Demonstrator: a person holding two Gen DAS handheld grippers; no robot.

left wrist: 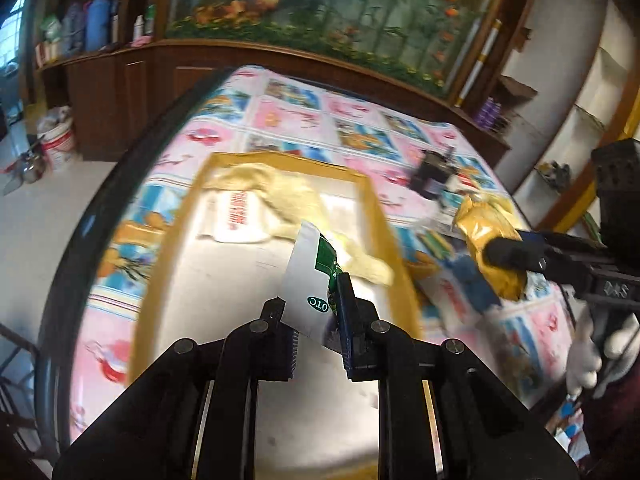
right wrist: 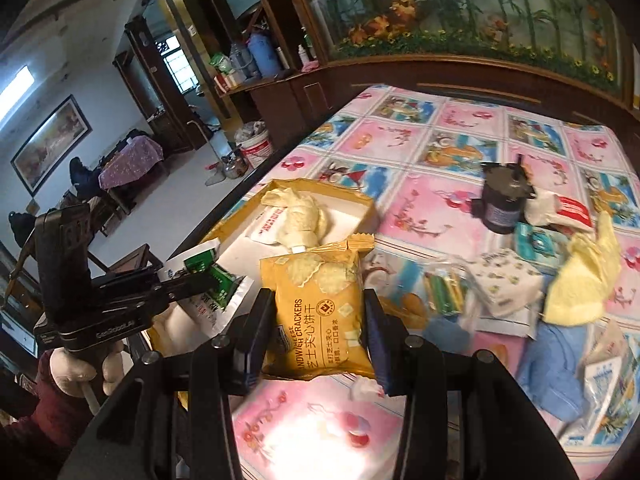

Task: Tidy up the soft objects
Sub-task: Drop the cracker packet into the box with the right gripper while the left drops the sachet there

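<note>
The cracker packet [right wrist: 320, 312], an orange foil pillow pack, hangs clamped between the two fingers of the right gripper [right wrist: 318, 320], lifted clear of the patterned tablecloth [right wrist: 420, 200] and just near of the tray [left wrist: 376, 208]. It looks light and puffy with air; the film is probably slick, and the crackers inside would crush under a hard squeeze, so a grip across the flat middle with modest pressure suits it better than a pinch at the crimped end seams.

To its left, the left gripper [left wrist: 316, 312] has its fingers closed on a white and green sachet [left wrist: 308, 276], thin, limp and light, held by one edge over the tray's white floor. A pale yellow cloth [left wrist: 296, 196] and a white pouch [left wrist: 236, 216] already lie at the far end of the tray.

To the right on the cloth sit more soft things: a yellow towel [right wrist: 580, 280], a blue cloth [right wrist: 556, 368], a white printed pack [right wrist: 508, 284]. A dark cylindrical item [right wrist: 500, 204] stands farther off; blur hides what it is.
</note>
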